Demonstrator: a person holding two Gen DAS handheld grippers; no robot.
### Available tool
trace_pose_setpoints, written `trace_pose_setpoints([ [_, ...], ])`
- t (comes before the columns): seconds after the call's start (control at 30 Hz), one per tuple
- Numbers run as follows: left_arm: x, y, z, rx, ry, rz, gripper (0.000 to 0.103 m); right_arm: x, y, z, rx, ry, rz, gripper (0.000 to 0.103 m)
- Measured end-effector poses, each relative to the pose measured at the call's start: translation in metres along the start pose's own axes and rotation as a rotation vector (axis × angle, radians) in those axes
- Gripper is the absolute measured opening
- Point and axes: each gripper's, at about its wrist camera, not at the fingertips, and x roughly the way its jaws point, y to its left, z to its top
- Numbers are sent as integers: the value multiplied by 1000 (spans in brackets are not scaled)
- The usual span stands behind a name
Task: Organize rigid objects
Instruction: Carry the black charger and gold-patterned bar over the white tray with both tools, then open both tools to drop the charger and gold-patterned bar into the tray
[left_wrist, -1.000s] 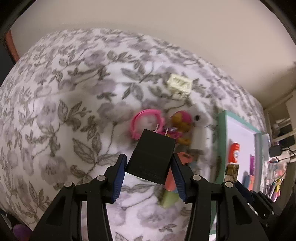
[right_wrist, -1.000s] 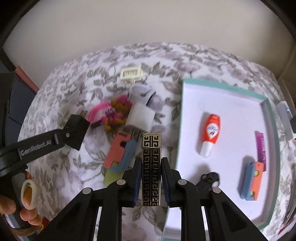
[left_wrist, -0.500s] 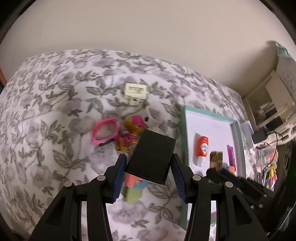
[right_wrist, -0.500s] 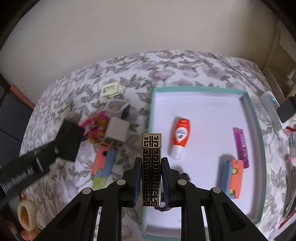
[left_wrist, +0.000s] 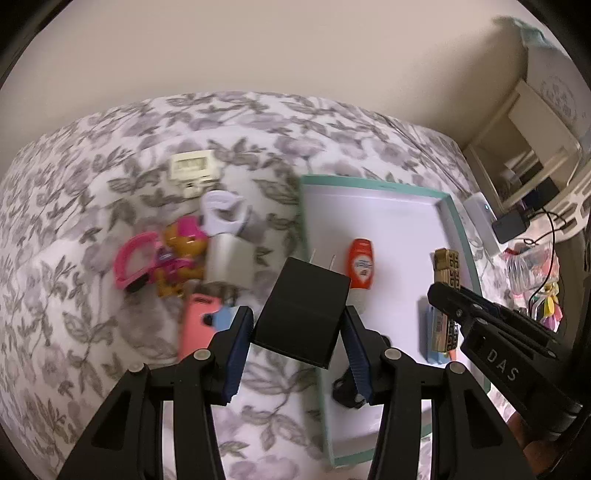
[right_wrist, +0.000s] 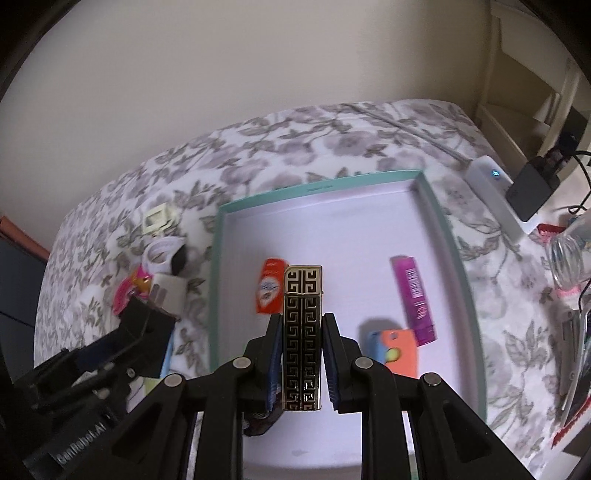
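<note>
Carried black charger (left_wrist: 303, 314) in left claw (left_wrist: 295, 332), patterned lighter (right_wrist: 302, 336) in right claw (right_wrist: 302, 354). Roughly halfway: several items already in tray (right_wrist: 369, 181); toys and clutter left on bed (left_wrist: 74, 221).

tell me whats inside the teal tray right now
In the tray: an orange tube, a pink tube, an orange-and-blue case and a small black item. The held lighter covers part of the floor.
</note>
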Motion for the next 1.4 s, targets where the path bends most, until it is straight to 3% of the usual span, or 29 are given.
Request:
trace_pose_setpoints([
  [0.3,30,-41,8,86,19,-12,51,23,-27,9,36,28,-26,22],
  [0.7,63,-67,-1,135,72,-38,51,36,-46,9,51,54,-62,25],
  [1.2,35,-59,12,105,14,-31,56,2,-39,18,22,-30,-104,25],
  [1.33,24,-43,19,58,-16,-1,56,-9,-38,22,22,-59,-120,29],
  [1.4,19,-35,23,37,-31,14,56,-11,-38,23,21,-64,-128,37],
])
